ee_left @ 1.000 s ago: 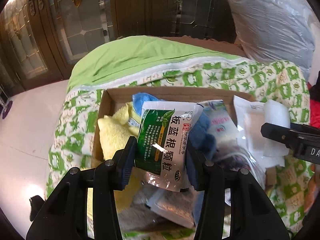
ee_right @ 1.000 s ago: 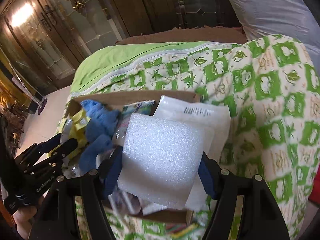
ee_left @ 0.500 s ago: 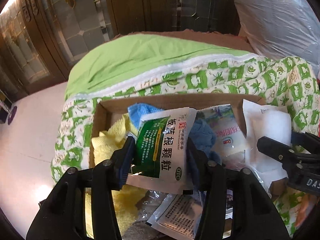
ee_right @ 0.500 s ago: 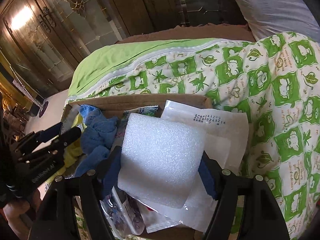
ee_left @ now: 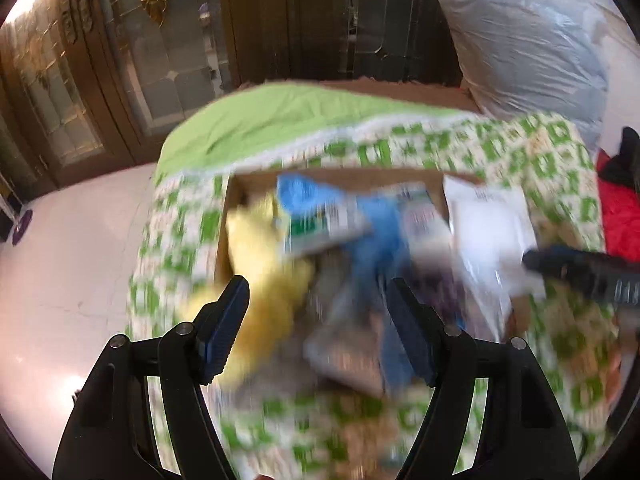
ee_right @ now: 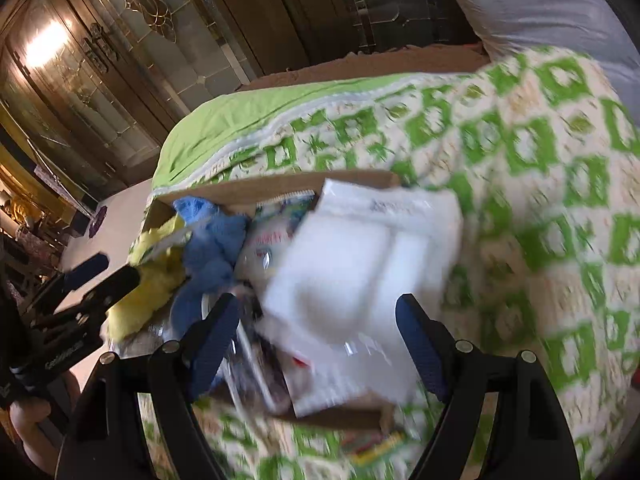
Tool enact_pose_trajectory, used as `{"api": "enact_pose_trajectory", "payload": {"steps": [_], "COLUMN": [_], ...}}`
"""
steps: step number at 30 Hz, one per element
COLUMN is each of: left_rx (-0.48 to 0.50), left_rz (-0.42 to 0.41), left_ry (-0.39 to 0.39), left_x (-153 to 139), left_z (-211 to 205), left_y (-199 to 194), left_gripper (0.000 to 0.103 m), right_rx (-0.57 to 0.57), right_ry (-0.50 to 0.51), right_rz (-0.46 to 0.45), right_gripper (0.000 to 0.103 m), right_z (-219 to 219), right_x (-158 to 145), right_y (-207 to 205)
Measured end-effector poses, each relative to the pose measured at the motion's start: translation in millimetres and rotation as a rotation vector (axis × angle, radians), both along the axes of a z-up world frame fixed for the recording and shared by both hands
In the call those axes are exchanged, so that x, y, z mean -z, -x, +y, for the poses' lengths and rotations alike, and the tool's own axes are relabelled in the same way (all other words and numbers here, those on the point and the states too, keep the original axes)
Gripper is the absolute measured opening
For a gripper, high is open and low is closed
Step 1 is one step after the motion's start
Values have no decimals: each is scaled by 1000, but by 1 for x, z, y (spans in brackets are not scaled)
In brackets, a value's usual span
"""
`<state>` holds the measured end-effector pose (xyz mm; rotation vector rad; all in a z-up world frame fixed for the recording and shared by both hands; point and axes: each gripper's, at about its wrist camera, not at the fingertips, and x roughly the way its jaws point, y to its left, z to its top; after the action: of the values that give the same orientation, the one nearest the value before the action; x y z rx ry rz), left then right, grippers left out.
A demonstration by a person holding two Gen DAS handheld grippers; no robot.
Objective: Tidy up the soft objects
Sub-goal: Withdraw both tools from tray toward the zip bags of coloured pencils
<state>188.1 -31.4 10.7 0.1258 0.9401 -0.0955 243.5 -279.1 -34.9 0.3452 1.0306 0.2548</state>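
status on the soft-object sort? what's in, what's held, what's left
Done: green sachet, white foam pad, blue cloth and yellow cloth all lie in the cardboard box. In hand: nothing; left gripper and right gripper are both open. Left: frames are blurred, but something colourful lies on the quilt outside the box's near edge.

Left gripper [ee_left: 318, 300] hangs with its jaws spread wide — nothing between the pads. Right gripper [ee_right: 316, 316] is likewise parted and empty-handed — in its view, the person's hand [ee_right: 30, 416] grips the left tool's handle at the lower-left edge.
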Motion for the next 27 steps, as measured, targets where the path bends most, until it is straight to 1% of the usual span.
{"api": "enact_pose_trajectory", "payload": {"steps": [1, 3, 5, 7, 8, 10, 13, 15, 17, 20, 22, 24, 27], "left_rx": [-6, -12, -20, -27, -29, -30, -32, -41, -50, -53, -54, -53, -49], "left_rz": [8, 37, 95, 156, 176, 169, 143, 153, 174, 184, 191, 204, 214], "left_ry": [17, 54, 85, 107, 121, 134, 156, 176, 194, 170, 152, 142, 124], "left_x": [6, 21, 42, 58, 62, 59, 53, 55, 59, 63, 67, 71, 76], "left_z": [4, 10, 14, 14, 14, 12, 10, 11, 11, 8, 5, 2, 0], "left_y": [20, 46, 69, 80, 84, 88, 97, 101, 102, 103, 103, 102, 102], "left_gripper": [72, 72, 72, 72, 72, 72, 72, 72, 72, 72, 72, 72, 72], "right_rx": [1, -3, 0, 14, 22, 33, 40, 44, 55, 71, 73, 70, 62], "right_ry": [-4, -16, -33, -57, -73, -96, -99, -78, -89, -134, -144, -133, -90], "right_rz": [10, 33, 52, 83, 100, 111, 127, 116, 113, 128, 141, 150, 175], "right_gripper": [81, 81, 81, 81, 81, 81, 81, 81, 81, 81, 80, 80, 79], "right_z": [-4, -11, -14, -15, -14, -11, -6, -4, -6, -10, -13, -11, -3], "right_x": [1, 5, 11, 20, 26, 34, 46, 48, 49, 51, 53, 53, 56], "right_y": [9, 30, 47, 65, 74, 87, 98, 99, 99, 98, 99, 97, 90]}}
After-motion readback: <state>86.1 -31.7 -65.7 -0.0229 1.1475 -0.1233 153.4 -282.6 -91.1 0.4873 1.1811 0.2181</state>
